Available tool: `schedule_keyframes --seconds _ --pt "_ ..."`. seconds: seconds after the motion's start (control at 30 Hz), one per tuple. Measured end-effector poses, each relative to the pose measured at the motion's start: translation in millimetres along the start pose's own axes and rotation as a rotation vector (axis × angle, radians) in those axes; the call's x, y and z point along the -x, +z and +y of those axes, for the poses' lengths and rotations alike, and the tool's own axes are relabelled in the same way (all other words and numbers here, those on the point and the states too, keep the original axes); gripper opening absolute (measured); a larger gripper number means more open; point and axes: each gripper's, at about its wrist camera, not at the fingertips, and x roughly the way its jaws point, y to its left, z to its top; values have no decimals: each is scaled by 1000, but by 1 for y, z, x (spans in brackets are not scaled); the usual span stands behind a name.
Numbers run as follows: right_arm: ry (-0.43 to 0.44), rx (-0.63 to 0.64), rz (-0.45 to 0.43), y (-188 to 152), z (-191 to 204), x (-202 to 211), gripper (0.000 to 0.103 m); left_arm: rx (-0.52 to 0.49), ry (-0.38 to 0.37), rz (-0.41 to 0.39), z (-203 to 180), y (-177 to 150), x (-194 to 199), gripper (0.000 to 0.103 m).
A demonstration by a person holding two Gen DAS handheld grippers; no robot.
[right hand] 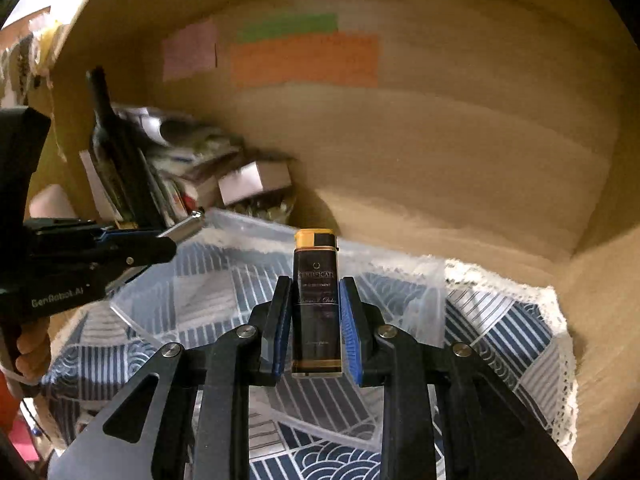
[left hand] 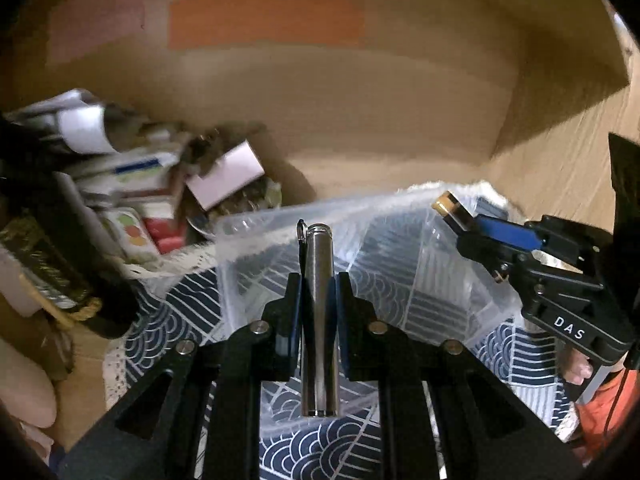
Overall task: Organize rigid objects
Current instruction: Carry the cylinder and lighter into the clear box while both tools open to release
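My left gripper [left hand: 318, 286] is shut on a silver metal cylinder [left hand: 318, 312] with a small ring at its far end, held above a clear plastic box [left hand: 280, 220]. My right gripper [right hand: 316, 292] is shut on a black lighter with a gold top [right hand: 316, 304], also above the clear box [right hand: 248, 224]. The right gripper with the lighter [left hand: 450, 204] shows at the right in the left wrist view. The left gripper with the cylinder [right hand: 184, 226] shows at the left in the right wrist view.
The box sits on a blue-and-white patterned cloth [right hand: 500, 328] inside a wooden shelf. A pile of small boxes and packets [left hand: 152, 184] lies at the back left, with a dark bottle [right hand: 112, 148] beside it. Coloured notes [right hand: 304, 60] stick to the back wall.
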Motion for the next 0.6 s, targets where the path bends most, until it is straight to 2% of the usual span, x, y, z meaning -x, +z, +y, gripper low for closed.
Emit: schedule_keyframes --seconds 0.33,0.5,0.6 --pt "-5 -7 135 -14 -5 -43 22 -11 -18 92 2 -1 -40 15" --pt "-10 -2 155 -17 -5 -49 22 -19 -22 111 0 -3 -43 16" --pt "-15 -12 155 -16 -5 -48 22 -19 -27 95 -2 -3 -35 15"
